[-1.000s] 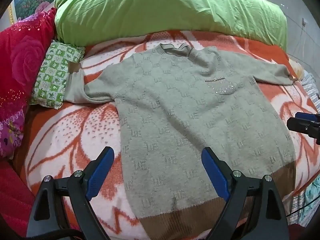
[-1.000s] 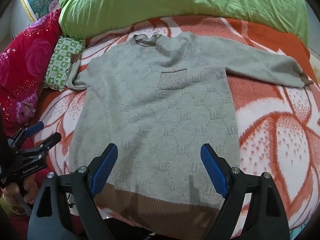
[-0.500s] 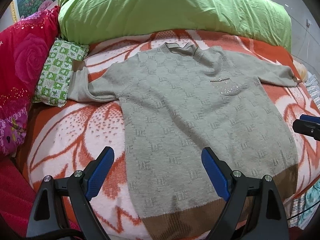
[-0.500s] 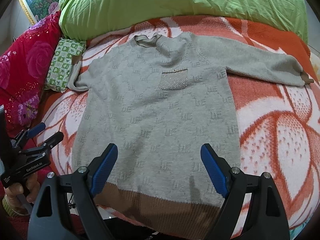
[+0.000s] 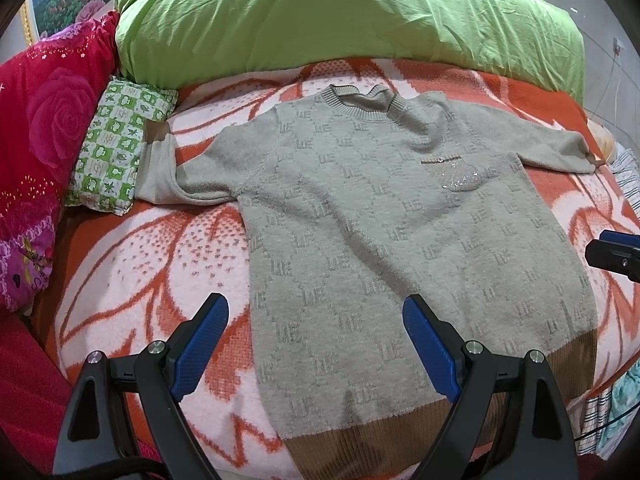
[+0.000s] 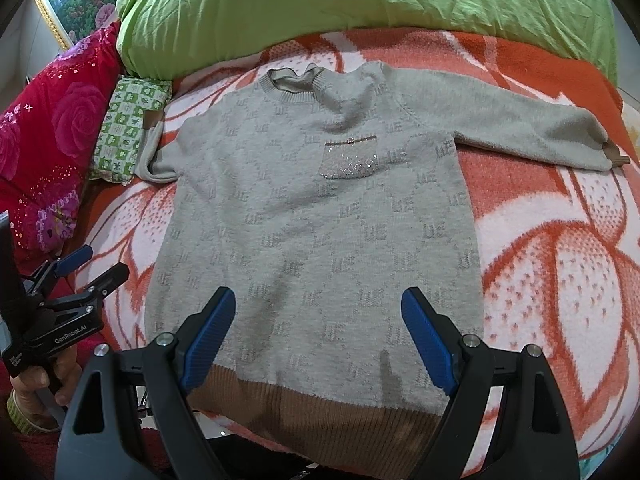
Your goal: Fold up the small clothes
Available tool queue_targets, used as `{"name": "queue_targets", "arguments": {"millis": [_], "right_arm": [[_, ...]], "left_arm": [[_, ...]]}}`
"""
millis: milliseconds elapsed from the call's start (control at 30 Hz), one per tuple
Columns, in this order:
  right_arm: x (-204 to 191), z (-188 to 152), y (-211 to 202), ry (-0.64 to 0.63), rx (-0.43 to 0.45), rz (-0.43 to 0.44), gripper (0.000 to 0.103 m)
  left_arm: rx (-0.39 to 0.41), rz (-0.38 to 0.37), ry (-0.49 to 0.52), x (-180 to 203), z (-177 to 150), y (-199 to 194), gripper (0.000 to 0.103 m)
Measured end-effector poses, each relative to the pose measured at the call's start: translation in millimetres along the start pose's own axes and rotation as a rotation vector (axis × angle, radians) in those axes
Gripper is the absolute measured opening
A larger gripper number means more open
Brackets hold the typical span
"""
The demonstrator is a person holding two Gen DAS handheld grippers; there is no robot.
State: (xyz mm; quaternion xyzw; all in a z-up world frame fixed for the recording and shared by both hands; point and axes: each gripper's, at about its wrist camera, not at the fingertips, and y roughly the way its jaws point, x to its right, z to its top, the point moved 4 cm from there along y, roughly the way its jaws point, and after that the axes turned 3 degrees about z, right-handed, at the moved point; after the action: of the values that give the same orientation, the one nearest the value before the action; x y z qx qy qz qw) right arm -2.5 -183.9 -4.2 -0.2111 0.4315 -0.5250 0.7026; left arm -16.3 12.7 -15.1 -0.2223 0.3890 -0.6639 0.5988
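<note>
A small grey knit sweater [image 5: 392, 232] with a brown hem and a sparkly chest pocket lies flat, front up, on the bed; it also shows in the right wrist view [image 6: 320, 232]. Its right sleeve stretches out [image 6: 520, 128]; its left sleeve is bent back near a small pillow [image 5: 160, 176]. My left gripper [image 5: 316, 340] is open and empty, above the sweater's lower left edge. My right gripper [image 6: 318, 334] is open and empty, above the hem. The left gripper also shows in the right wrist view [image 6: 92, 268], open, off the sweater's left side.
An orange and white floral blanket [image 5: 160, 264] covers the bed. A green duvet [image 5: 340, 16] is heaped at the back. A green checked small pillow [image 5: 116, 152] and red floral pillows [image 5: 44, 140] lie at the left. The bed's edge is near the hem.
Both grippers have drawn back slightly from the sweater, so it sits a little farther up in both views. Both stay open; the sweater has not moved.
</note>
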Motion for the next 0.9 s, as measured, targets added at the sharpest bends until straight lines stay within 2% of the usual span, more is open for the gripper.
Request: {"name": "queue_targets", "arguments": {"millis": [900], "right_arm": [[3,4,3,0.011,-0.011,0.001,0.085]], "left_arm": [[-0.033,-0.009,0.004,0,9,15,0.09]]}}
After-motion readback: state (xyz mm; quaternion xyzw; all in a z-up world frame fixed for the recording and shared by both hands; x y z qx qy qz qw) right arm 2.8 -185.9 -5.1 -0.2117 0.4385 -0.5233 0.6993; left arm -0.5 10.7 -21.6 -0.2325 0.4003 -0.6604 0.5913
